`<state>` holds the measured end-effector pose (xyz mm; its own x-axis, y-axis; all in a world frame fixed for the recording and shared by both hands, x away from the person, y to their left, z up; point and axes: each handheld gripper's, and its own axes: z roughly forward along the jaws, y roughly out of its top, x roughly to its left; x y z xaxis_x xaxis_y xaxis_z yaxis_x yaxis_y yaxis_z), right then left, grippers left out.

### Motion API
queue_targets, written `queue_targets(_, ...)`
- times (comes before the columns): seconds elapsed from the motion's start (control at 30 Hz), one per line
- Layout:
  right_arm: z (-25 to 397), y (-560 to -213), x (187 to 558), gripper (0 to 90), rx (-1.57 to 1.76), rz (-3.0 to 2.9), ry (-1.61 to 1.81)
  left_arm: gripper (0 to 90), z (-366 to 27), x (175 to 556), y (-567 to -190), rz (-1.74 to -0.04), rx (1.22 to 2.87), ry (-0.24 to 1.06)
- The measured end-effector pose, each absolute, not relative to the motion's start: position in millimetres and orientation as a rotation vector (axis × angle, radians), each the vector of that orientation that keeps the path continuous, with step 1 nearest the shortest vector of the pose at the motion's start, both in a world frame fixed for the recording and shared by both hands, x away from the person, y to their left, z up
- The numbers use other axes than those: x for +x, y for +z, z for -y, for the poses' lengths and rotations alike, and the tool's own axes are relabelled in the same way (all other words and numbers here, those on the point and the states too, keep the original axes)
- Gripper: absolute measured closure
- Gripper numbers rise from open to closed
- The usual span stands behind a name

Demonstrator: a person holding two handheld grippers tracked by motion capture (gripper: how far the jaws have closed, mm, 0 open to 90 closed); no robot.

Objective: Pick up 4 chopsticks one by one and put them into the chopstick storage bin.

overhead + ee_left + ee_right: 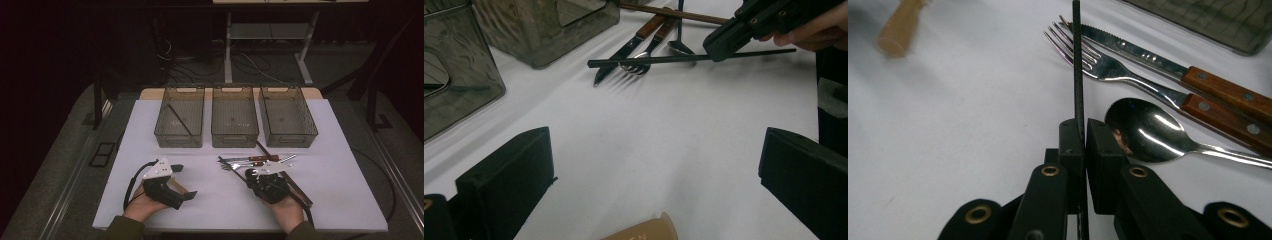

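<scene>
My right gripper's (1080,132) fingers (1071,145) are pressed together on a thin black chopstick (1077,65), which runs straight up between them in the right gripper view and passes over the fork's tines. My left gripper's (656,175) fingers (506,175) stand wide apart with nothing between them, hovering over bare white bench (664,135).

The only writing I can find is faint lettering on a tan, rounded piece (644,231) at the bottom of the left gripper view, and it is too cut off to read.

The chopstick is matte black, slim and slightly ribbed. Beside it lie a fork (1108,67) and a serrated knife (1148,57), both steel with reddish-brown wooden handles fixed by rivets, and a polished steel spoon (1143,130) whose bowl mirrors the room. A brown chopstick (669,12) lies beyond them. A blurred tan shape (898,30) sits at the top left of the right gripper view; I cannot make out what it is.

From the high view, three smoky translucent plastic bins (234,122) with moulded handles sit in a row at the back of the bench; the left bin (180,122) holds one dark stick (179,120). The held chopstick lies low over the bench just in front of the middle bin, among the cutlery, its far end hidden under my right hand (285,210).
</scene>
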<state>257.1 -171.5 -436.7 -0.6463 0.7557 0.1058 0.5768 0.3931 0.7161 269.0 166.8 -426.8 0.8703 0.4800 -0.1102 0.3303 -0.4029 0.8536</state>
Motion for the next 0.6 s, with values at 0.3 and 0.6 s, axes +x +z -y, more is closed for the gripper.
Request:
queue_targets(0.3,178,-426,262,85.7,1.143,-2.445,1.138,0.3,-167,269,-427,-0.59,2.026,0.185)
queue_targets(0.6,186,-416,267,85.6,1.139,-2.446,1.171,0.3,-167,269,-427,-0.589,2.028,0.186)
